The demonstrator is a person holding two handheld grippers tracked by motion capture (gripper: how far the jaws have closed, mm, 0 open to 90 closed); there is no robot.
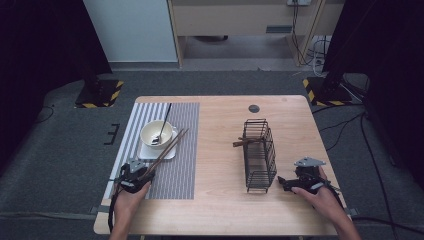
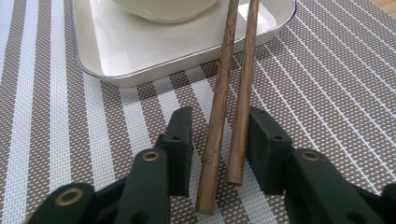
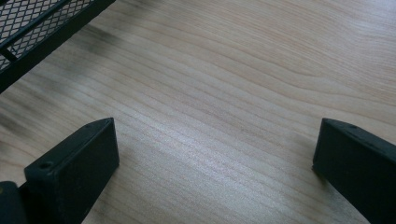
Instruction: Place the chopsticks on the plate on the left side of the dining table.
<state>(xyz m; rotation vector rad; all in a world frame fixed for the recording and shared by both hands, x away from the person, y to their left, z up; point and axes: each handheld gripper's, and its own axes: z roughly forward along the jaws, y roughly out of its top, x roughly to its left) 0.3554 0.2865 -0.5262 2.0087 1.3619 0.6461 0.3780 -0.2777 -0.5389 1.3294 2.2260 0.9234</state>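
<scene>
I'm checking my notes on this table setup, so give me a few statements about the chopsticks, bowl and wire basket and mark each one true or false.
1. Two wooden chopsticks lie between the jaws of the left gripper. True.
2. The chopsticks' far ends lean on the white tray. True.
3. The bowl sits directly on the bare wood. False: it sits on the tray, on the striped placemat.
4. The right gripper holds the wire basket. False: its jaws are wide apart over bare table, the basket beside it.
5. The basket is empty. False: a brown stick-like piece pokes from it.
</scene>
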